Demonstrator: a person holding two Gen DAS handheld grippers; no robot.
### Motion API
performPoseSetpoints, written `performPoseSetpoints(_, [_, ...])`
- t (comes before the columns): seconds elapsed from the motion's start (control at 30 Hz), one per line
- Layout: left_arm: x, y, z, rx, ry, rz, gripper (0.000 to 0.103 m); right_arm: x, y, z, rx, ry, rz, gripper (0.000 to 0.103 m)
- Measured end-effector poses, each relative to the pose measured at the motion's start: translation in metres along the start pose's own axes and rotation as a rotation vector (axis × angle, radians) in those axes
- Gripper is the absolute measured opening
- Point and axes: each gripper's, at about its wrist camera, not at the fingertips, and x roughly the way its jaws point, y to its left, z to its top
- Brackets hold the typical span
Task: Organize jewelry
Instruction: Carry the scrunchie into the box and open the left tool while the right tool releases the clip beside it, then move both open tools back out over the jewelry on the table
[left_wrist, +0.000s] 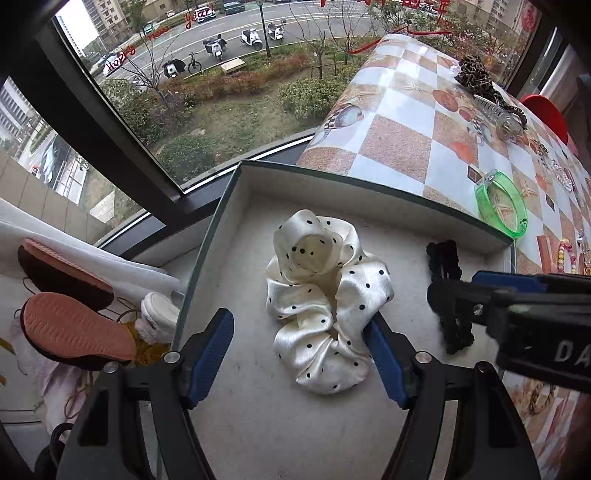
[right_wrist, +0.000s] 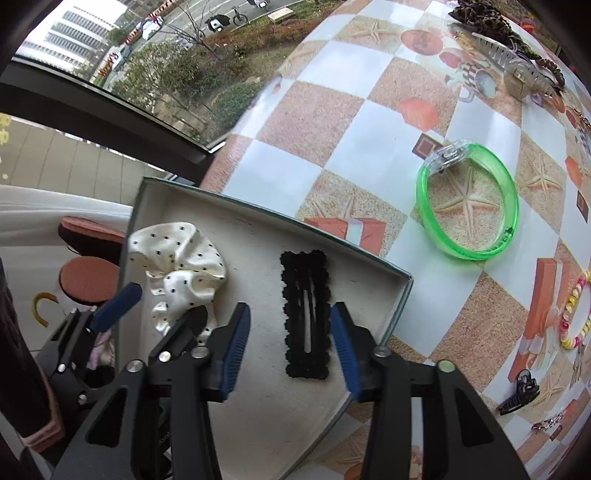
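A white polka-dot scrunchie (left_wrist: 325, 310) lies in an open grey-lined box (left_wrist: 258, 184), also seen in the right wrist view (right_wrist: 177, 269). A black scalloped hair clip (right_wrist: 304, 314) lies beside it in the box (right_wrist: 369, 254). My left gripper (left_wrist: 301, 354) is open, its fingers on either side of the scrunchie, above it. My right gripper (right_wrist: 290, 347) is open, straddling the black clip (left_wrist: 445, 266) from above. A green bangle (right_wrist: 467, 201) lies on the checked tablecloth (right_wrist: 332, 110), right of the box.
A leopard scrunchie (right_wrist: 480, 14), a clear claw clip (right_wrist: 509, 62), a bead bracelet (right_wrist: 576, 314) and a small black claw clip (right_wrist: 517, 391) lie on the table. Slippers (left_wrist: 74, 328) sit on the floor at left. A window (left_wrist: 166, 92) is behind.
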Motion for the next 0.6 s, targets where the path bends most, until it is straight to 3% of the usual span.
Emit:
performPoseSetpoints(0.13, [-0.008,0.004,-0.004,-0.013,-0.008,-0.001,0.078,-0.025,-0.006,0.0,0.029,-0.031,0.038,0.058])
performPoseSetpoints(0.17, [-0.012,0.004,-0.005,-0.02,-0.008,-0.005,0.098,-0.034,-0.008,0.0,0.039,-0.045,0.051,0.062])
performPoseSetpoints(0.2, [-0.016,0.006,-0.007,-0.028,-0.016,-0.002,0.103,-0.041,-0.009,0.001,0.044,-0.055,0.056,0.064])
performPoseSetpoints(0.33, [-0.032,0.01,-0.014,-0.038,-0.02,-0.024,0.103,-0.06,-0.016,-0.009,0.054,-0.077,0.067,0.066])
performPoseSetpoints(0.47, [-0.047,0.015,-0.021,-0.064,-0.01,-0.033,0.103,-0.067,-0.028,-0.028,0.077,-0.08,0.064,0.077])
performPoseSetpoints(0.6, [-0.06,0.019,-0.031,-0.084,-0.006,-0.042,0.103,-0.073,-0.043,-0.046,0.095,-0.079,0.044,0.081])
